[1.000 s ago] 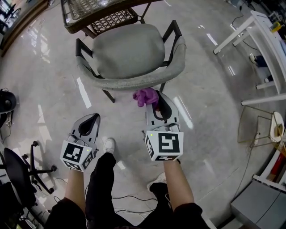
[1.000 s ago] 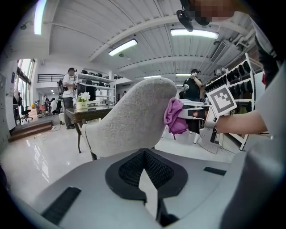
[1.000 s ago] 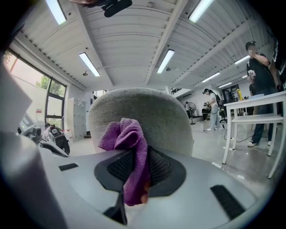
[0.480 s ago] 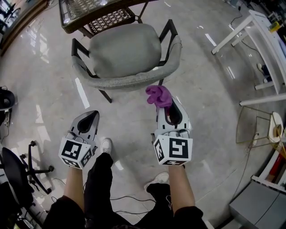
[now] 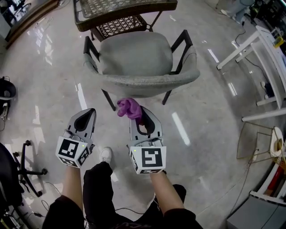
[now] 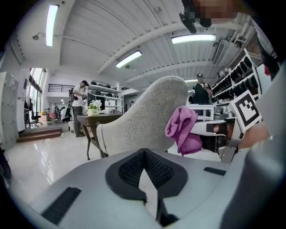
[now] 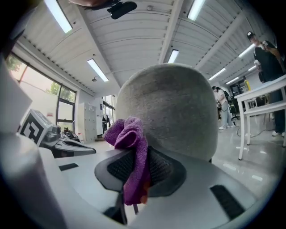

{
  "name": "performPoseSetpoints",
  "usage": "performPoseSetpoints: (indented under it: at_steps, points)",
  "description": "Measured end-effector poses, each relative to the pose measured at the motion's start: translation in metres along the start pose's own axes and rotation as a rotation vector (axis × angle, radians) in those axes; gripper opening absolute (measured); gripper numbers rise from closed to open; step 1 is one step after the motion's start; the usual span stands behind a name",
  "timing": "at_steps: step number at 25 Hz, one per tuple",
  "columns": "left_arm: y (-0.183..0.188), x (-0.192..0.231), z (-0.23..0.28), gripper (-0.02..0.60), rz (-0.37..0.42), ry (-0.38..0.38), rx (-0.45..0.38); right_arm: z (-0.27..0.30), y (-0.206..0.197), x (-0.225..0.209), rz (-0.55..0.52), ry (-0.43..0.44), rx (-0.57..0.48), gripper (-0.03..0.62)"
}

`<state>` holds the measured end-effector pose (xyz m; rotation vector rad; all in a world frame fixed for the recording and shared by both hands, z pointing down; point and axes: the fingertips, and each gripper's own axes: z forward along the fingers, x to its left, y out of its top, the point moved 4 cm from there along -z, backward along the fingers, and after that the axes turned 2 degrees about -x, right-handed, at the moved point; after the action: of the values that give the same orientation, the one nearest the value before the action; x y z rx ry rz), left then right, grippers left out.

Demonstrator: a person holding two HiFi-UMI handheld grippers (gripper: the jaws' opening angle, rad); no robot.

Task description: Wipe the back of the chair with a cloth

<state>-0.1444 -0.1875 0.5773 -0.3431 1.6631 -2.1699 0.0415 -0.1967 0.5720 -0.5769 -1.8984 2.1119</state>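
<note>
Glossy pale stone floor (image 5: 210, 112), workshop-type room with strip lights overhead. Nearest to you: dark trousers and one white shoe (image 5: 106, 155) between your forearms. Left gripper (image 5: 91, 111) sits low on your left side, jaws drawn together with nothing between them, and it touches nothing. It points toward the chair but stays clear of it. Right gripper (image 5: 142, 110) is just beside it and slightly further forward, jaws clamped on a purple cloth (image 5: 129, 107). The cloth is bunched into a wad above the jaw tips, with a tail hanging down between the pads. The wad sits right at the rear face of the chair back (image 5: 147, 85), low and left of centre. I can't tell from any view whether it is actually touching the fabric. The chair (image 5: 134, 56) is grey upholstered, with a curved wraparound back and black metal legs and arm frames. It faces away from you. Past it, a dark wicker table (image 5: 120, 9) with a glass top, its edge over the front of the seat. Off to your right, a white table frame (image 5: 250, 36), well apart from the chair. On your left, the base of a black office chair (image 5: 27, 165). The gripper views show people standing far back by shelving.
</note>
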Motion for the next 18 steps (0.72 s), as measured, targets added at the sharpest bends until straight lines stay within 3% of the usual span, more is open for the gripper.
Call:
performPoseSetpoints:
  at_steps: [11, 18]
  points:
    - [-0.058, 0.052, -0.022, 0.009, 0.025, 0.129, -0.118, 0.070, -0.034, 0.067, -0.031, 0.126, -0.088, 0.084]
    - [-0.074, 0.050, -0.019, 0.009, 0.023, 0.177, -0.179, 0.064, -0.038, 0.047, -0.022, 0.098, -0.132, 0.084]
